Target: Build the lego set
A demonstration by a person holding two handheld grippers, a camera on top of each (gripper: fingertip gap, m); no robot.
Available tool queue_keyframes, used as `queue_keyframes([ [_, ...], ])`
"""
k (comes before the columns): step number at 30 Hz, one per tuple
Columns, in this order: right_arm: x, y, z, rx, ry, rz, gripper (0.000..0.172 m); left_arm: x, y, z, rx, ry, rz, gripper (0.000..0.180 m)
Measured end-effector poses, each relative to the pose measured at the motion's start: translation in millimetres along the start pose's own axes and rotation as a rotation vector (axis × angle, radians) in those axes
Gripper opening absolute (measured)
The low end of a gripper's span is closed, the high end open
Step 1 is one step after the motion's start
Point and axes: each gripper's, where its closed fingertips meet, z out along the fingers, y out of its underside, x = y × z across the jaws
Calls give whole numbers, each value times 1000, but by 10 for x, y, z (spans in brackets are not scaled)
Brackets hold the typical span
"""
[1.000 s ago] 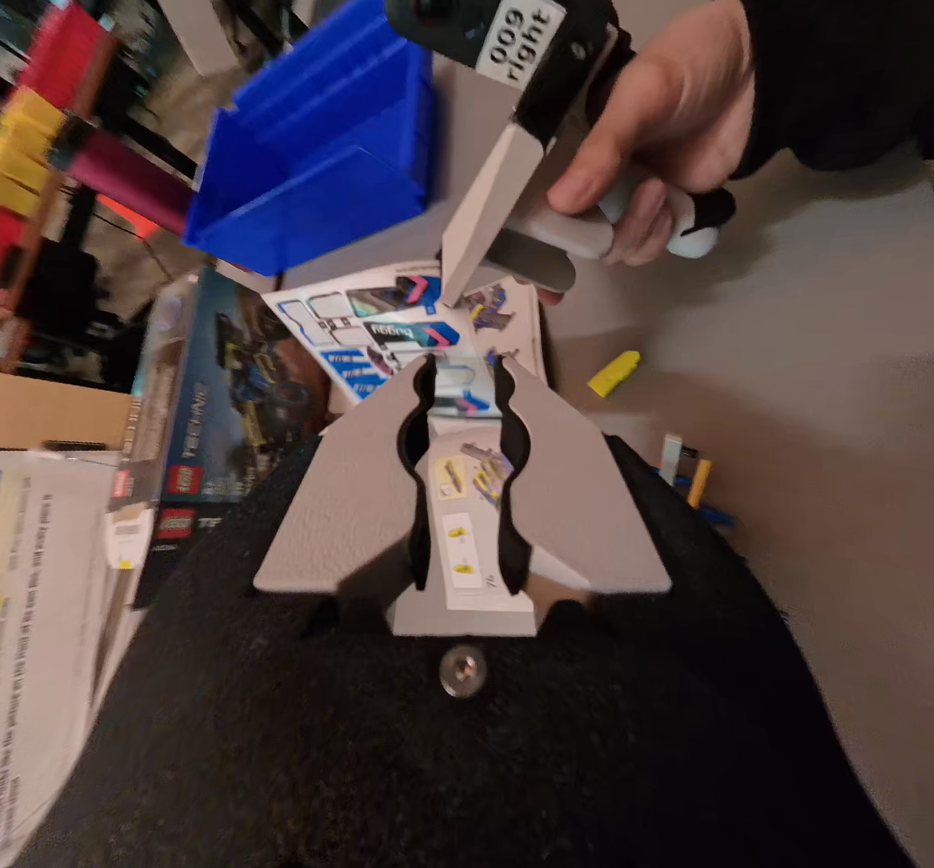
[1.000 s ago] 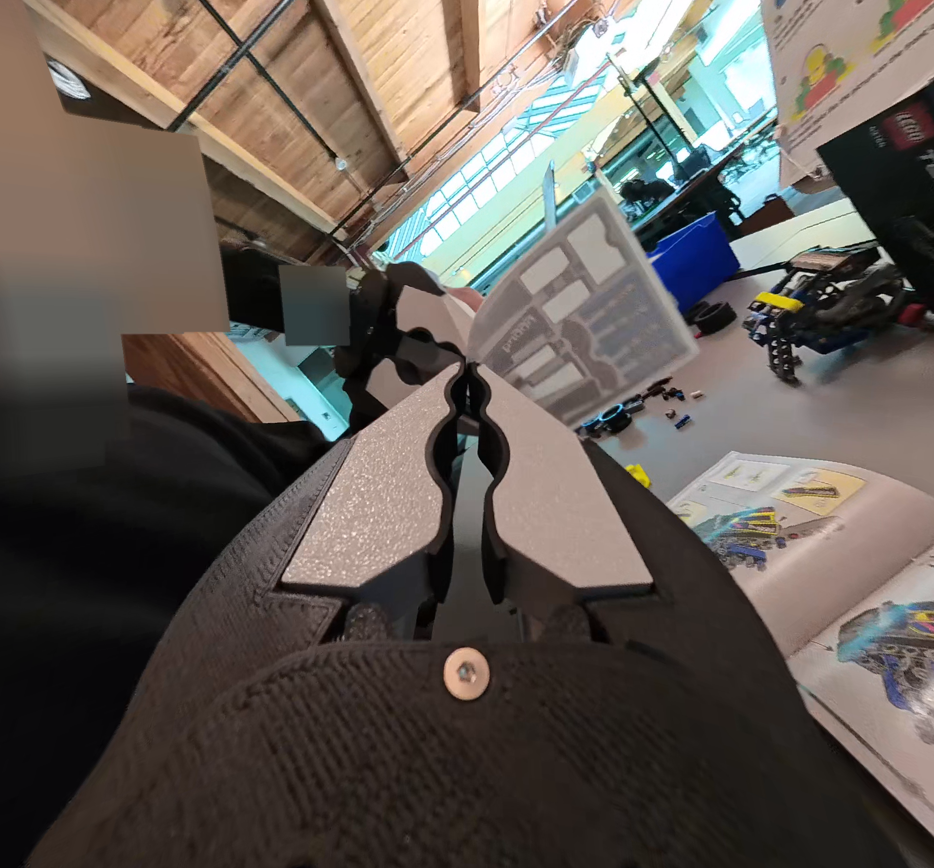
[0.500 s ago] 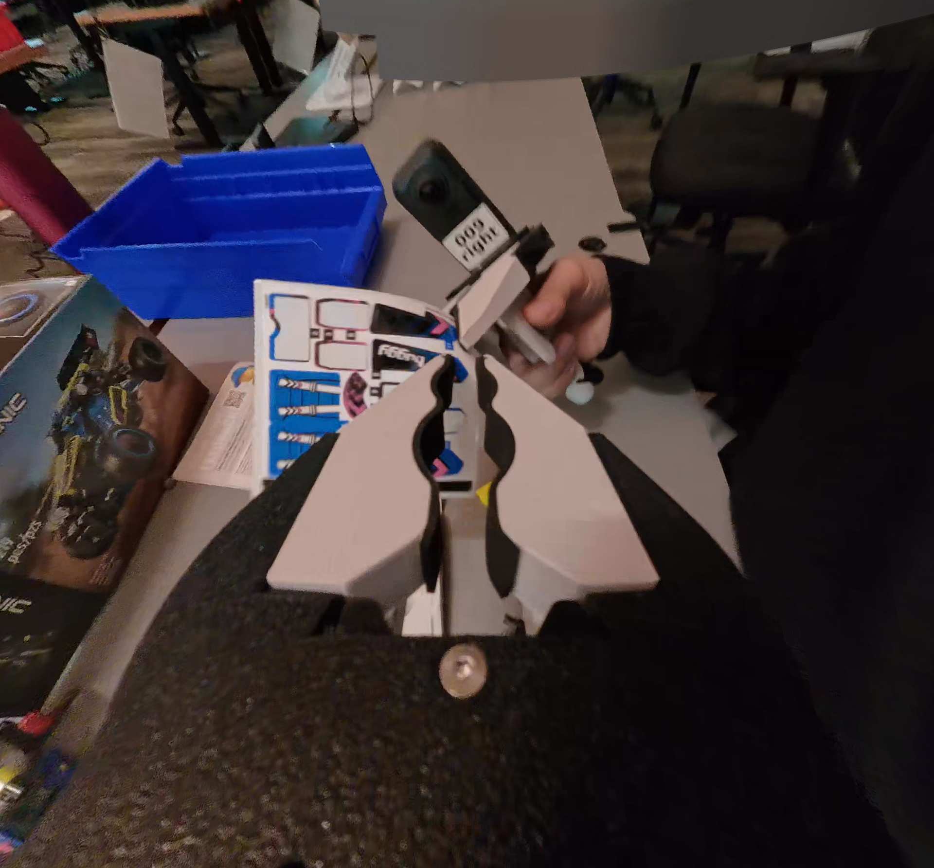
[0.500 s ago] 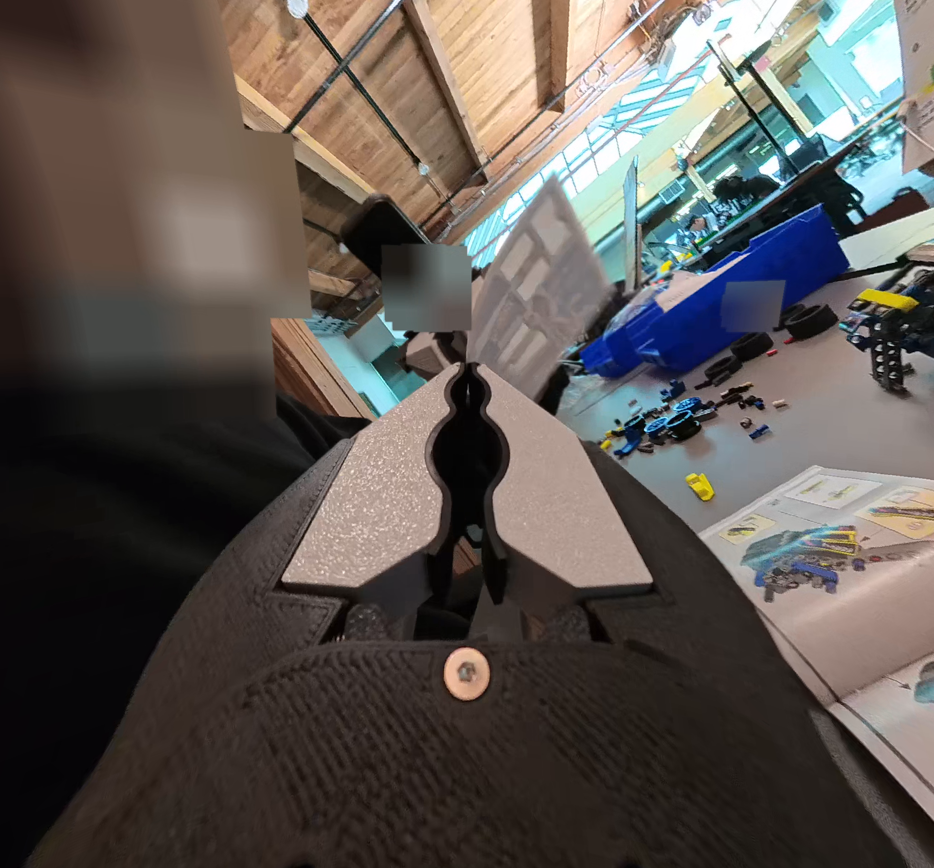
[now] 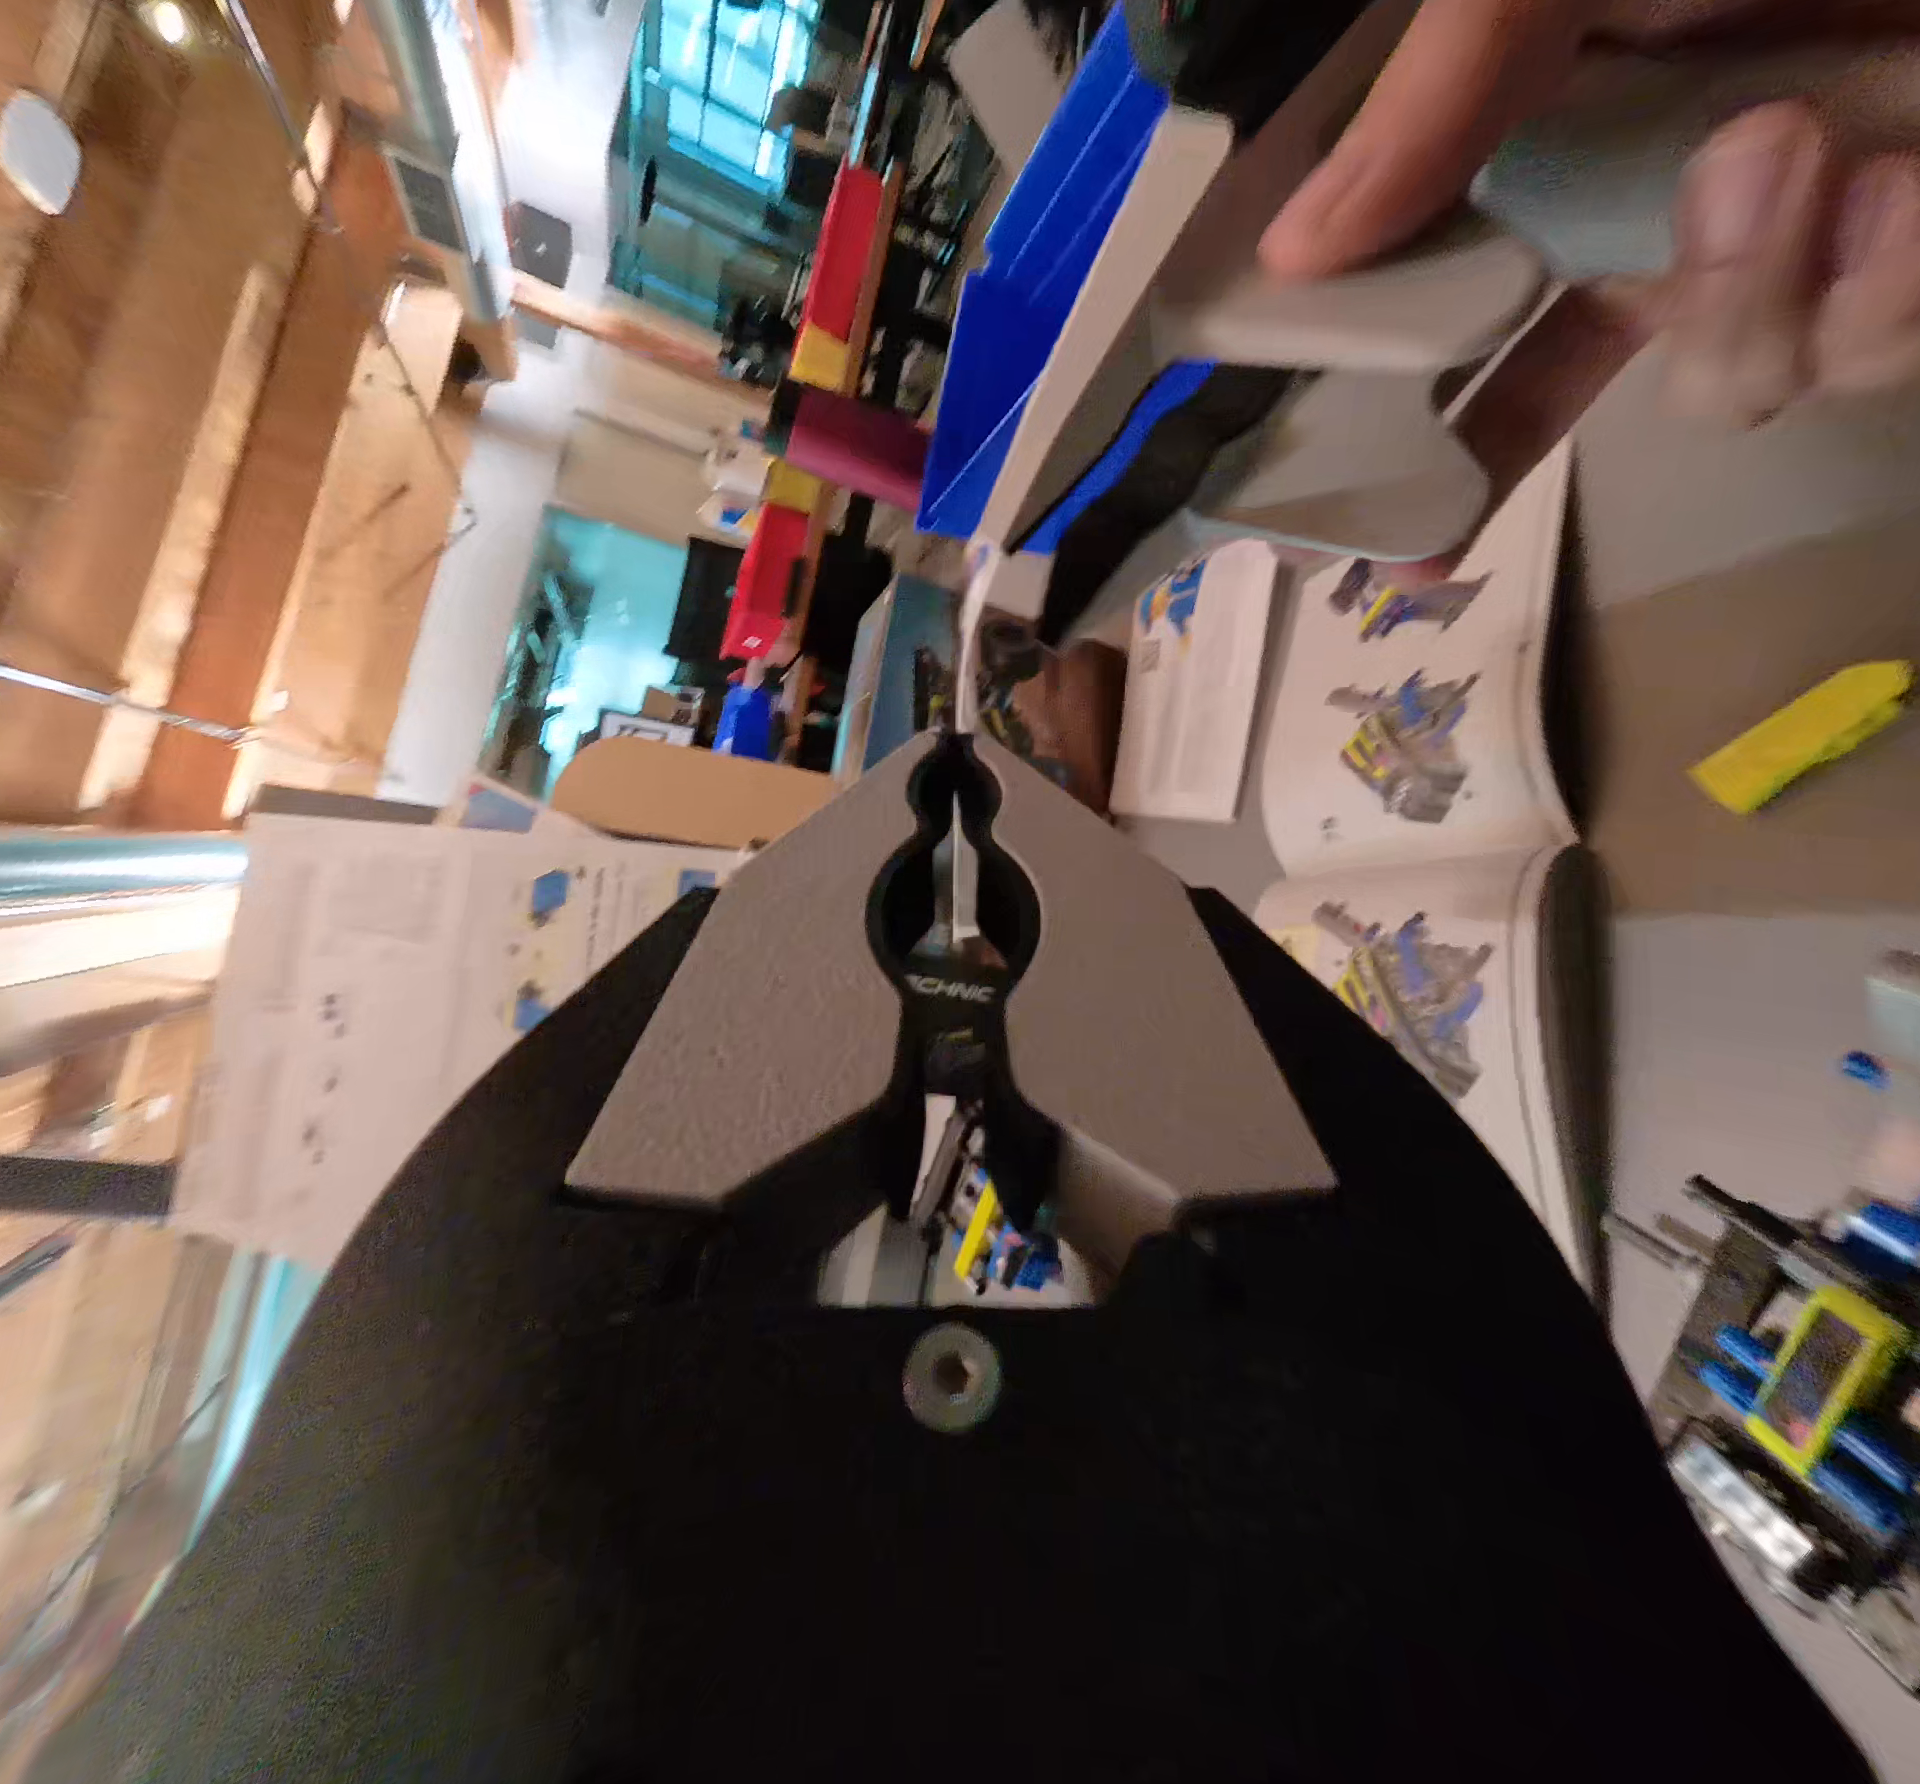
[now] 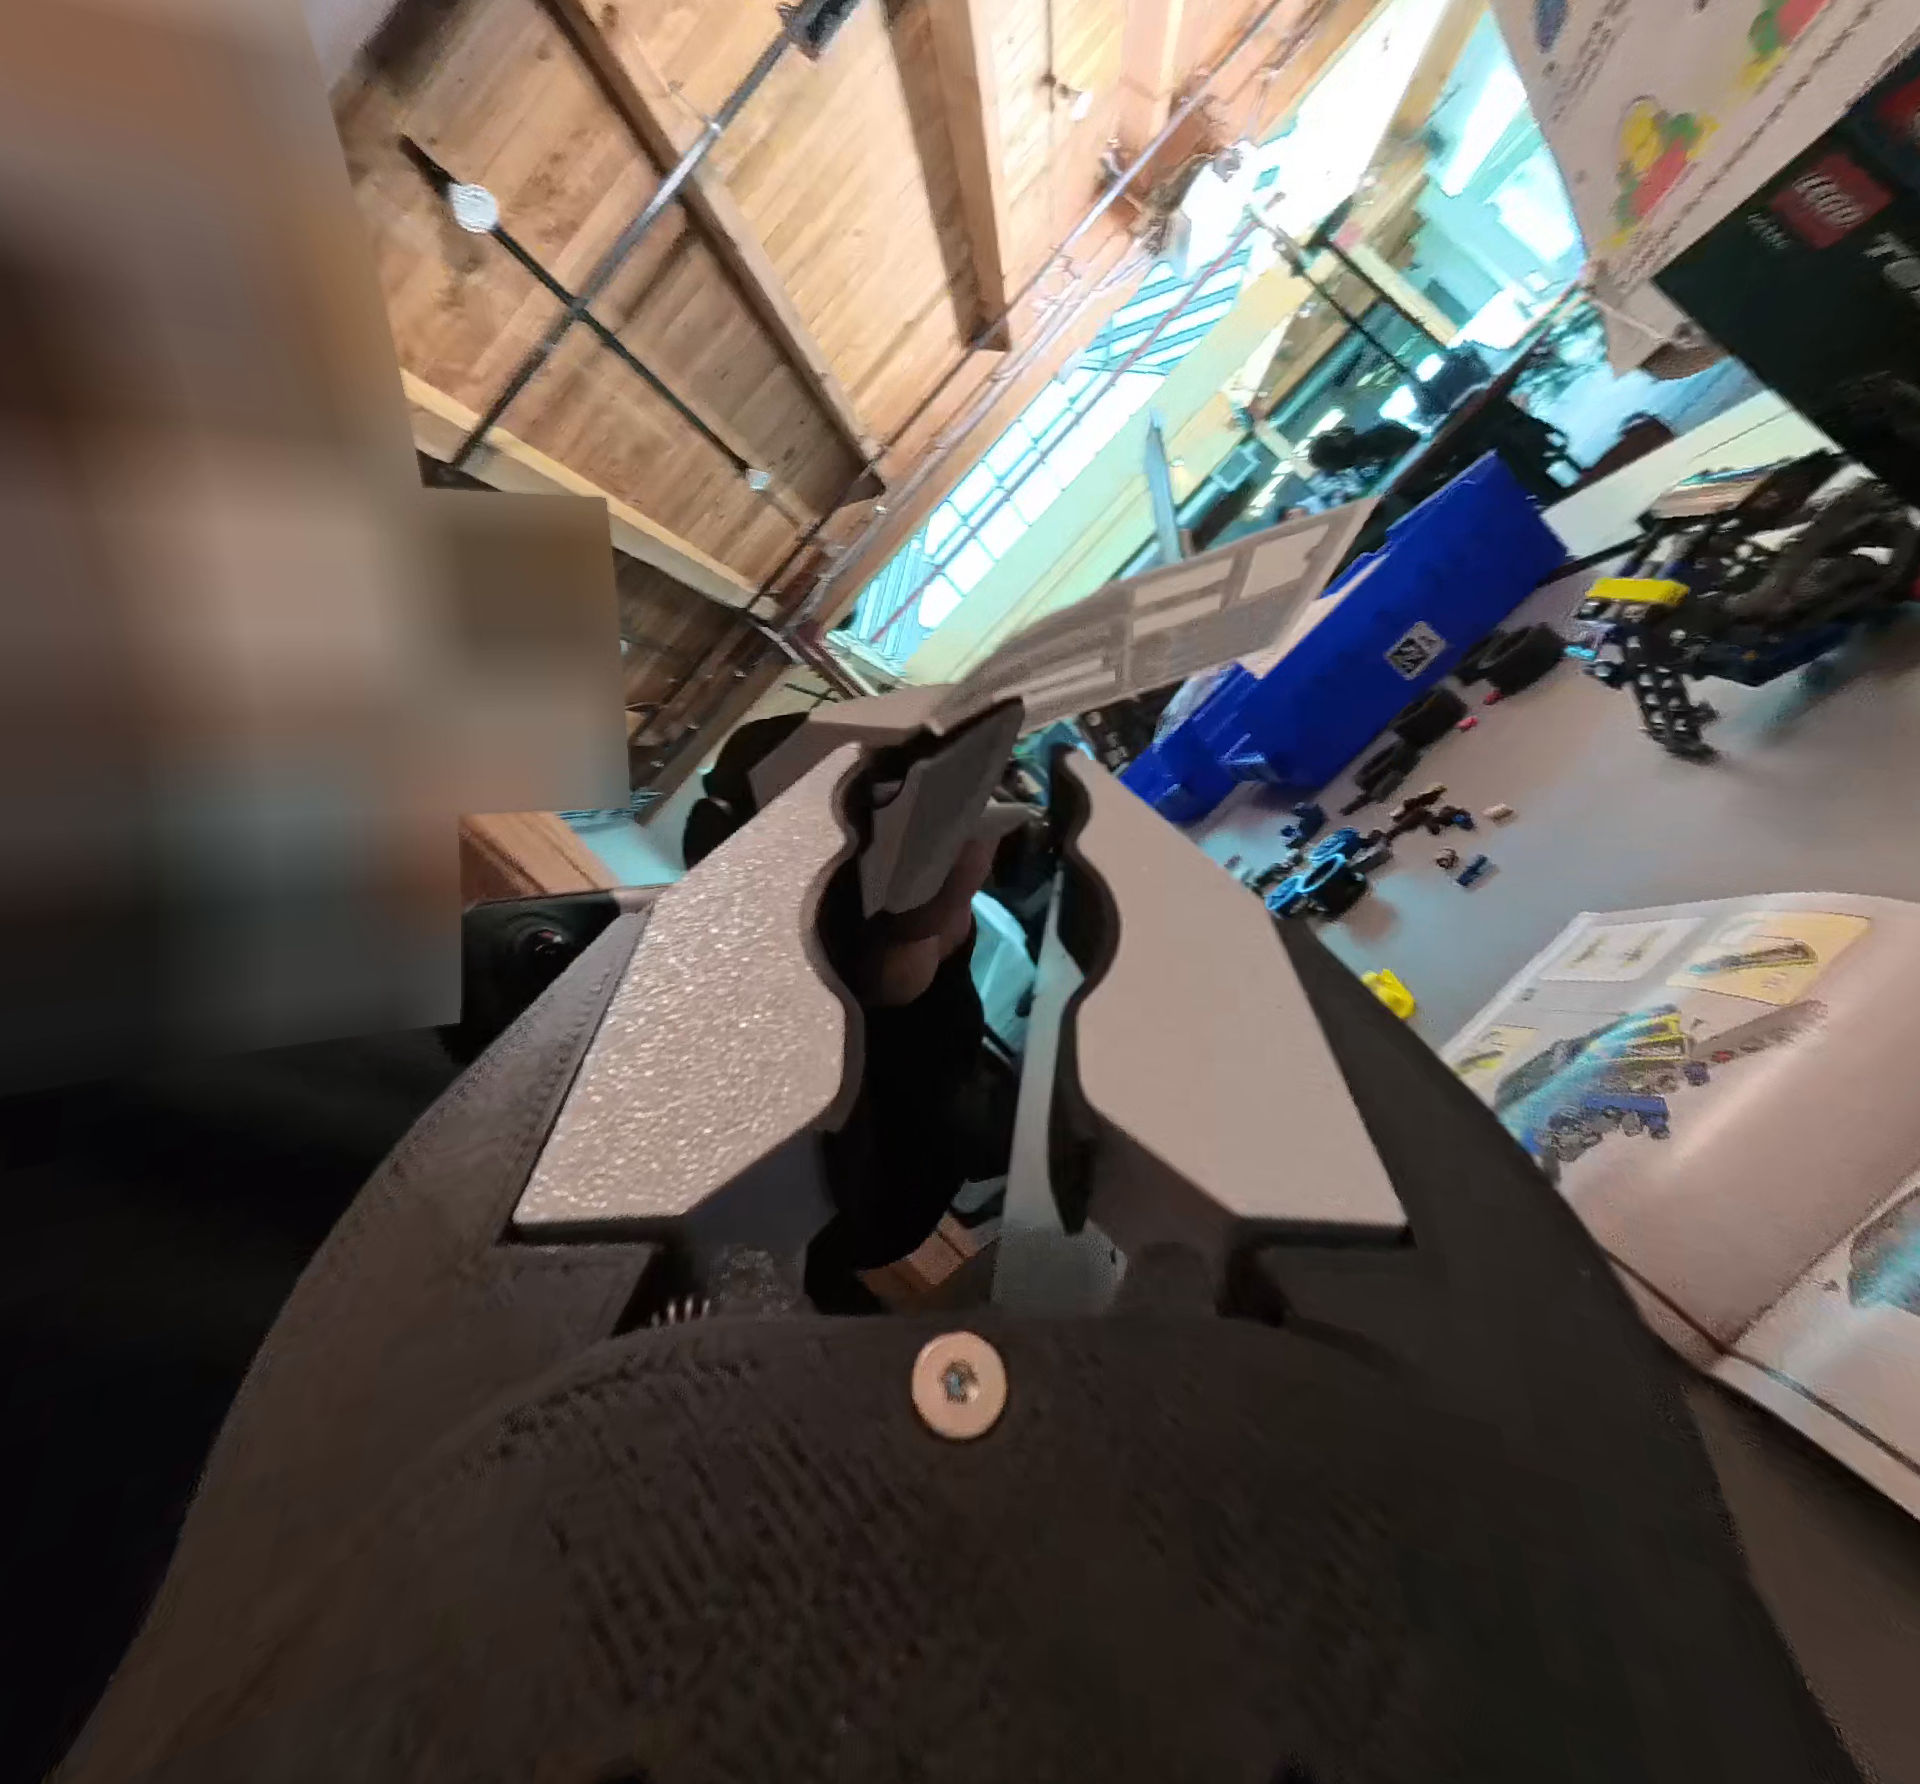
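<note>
My left gripper (image 5: 951, 747) is shut on a sticker sheet (image 5: 963, 867), which shows edge-on as a thin white strip between its pads. In the right wrist view the sheet's (image 6: 1164, 612) grey back sticks out up and to the right from the left gripper (image 6: 966, 711). My right gripper (image 6: 971, 768) is open, with its fingers on either side of the left gripper's tips and not pressing on the sheet. In the left wrist view the right gripper (image 5: 1101, 487) sits close ahead at the upper right, held by a hand (image 5: 1558, 20).
A blue bin (image 6: 1403, 654) stands on the grey table (image 6: 1662, 799), with loose small parts (image 6: 1351, 861) in front of it. An open instruction booklet (image 5: 1423, 726) lies flat. Nearby are a yellow piece (image 5: 1797, 737), a partly built vehicle model (image 5: 1787, 1371) and a printed box (image 5: 1060, 726). Left and right tips are no more than a few centimetres apart. Both grippers' tips are roughly 15 cm from the yellow piece (image 5: 1797, 737).
My right gripper has opened from shut. My left gripper has closed fully on the sheet and rolled, so the sheet now shows edge-on. The two grippers have come closer together.
</note>
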Motion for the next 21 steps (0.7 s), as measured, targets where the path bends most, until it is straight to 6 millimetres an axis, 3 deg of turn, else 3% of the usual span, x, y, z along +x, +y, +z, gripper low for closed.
queue_keyframes([
  [4, -124, -21, 66, 101, -45, 59, 27, -151, -9, -29, 6, -179, 102, 0],
  [6, -175, -69, 98, 151, -73, 89, 28, -128, -11, -23, 3, -205, 181, 0],
  [8, -165, 19, 166, 93, -53, 92, 25, -89, -24, -23, 9, -230, 258, 0],
  [10, -117, -8, 168, 120, -7, 80, 6, -77, -67, -44, 26, -261, 318, 0],
  [12, -113, -47, 149, 149, -6, 88, 0, -84, -77, -59, 22, -279, 342, 0],
  [18, -81, -82, 137, 200, 8, 85, 0, -71, -71, -61, 27, -241, 309, 0],
  [21, -22, -79, 106, 189, 46, 72, 0, 7, -74, -68, 86, -61, 84, 4],
])
